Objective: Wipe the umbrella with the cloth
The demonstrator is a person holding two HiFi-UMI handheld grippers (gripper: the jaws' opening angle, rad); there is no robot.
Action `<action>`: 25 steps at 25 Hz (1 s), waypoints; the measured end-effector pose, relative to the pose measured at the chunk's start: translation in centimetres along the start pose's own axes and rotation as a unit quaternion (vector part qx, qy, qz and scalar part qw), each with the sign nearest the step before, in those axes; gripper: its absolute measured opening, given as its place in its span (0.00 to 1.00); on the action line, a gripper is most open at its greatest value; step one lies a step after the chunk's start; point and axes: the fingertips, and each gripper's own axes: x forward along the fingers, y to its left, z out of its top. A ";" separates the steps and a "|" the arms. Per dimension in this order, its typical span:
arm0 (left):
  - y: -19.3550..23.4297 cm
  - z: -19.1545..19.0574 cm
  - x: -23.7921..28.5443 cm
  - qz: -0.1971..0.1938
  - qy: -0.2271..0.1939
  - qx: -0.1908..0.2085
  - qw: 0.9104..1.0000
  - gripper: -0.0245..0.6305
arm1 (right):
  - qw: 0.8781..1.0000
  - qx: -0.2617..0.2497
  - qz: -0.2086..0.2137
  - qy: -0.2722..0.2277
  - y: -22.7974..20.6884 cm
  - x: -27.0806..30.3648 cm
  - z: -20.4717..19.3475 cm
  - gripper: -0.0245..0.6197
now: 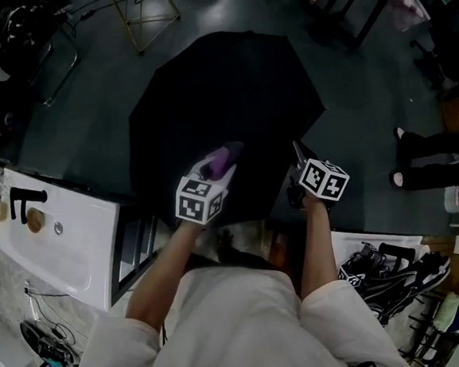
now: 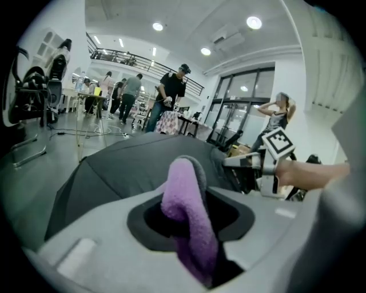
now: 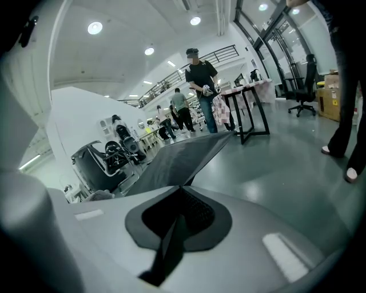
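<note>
1. The umbrella [image 1: 221, 91] stands open on the floor [image 1: 365, 87], black dome upward. It spreads away from the person, so nearly all its fabric lies ahead of both claws.
2. The left claw [image 1: 212, 169] is over the near part of the umbrella's dome, a little inside the near rim. It is pinching a purple cloth [image 1: 225, 154], which bulges up out of the jaws as a folded hump and trails back through them.
3. In the left gripper view the dome [image 2: 131, 166] slopes away beyond the cloth [image 2: 186, 223]. The cloth looks raised off the fabric rather than pressed on it, though no view settles whether they touch.
4. The right claw [image 1: 297, 153] is at the umbrella's near rim, to the right of the left claw. Its jaws are pressed together on a thin dark fold of the canopy edge [image 3: 171, 240], and the panel [image 3: 183, 157] fans out from there.
5. I judge the right claw to be the anchor and the left, the one bearing the cloth, to be the wiping hand. The coming stroke depends on the unwiped fabric lying forward of and below the cloth, toward the umbrella's crown.
6. Both forearms reach forward from the torso, roughly parallel. Both claws tip moderately down toward the umbrella, marker cubes upward.
</note>
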 end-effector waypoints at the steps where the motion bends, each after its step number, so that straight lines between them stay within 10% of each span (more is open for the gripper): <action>1: -0.7 0.0 0.5 -0.006 0.002 0.005 1.000 0.25 | 1.000 0.000 0.001 0.001 -0.1 0.1 -0.1 0.04; 14: -9.0 -0.3 3.6 -0.107 0.019 0.023 0.994 0.25 | 1.000 0.005 0.010 0.011 -0.9 -0.8 -1.7 0.05; 25: -6.4 -0.6 1.6 -0.088 -0.010 0.002 0.996 0.25 | 0.999 -0.011 0.024 0.047 -0.8 -1.8 -6.4 0.07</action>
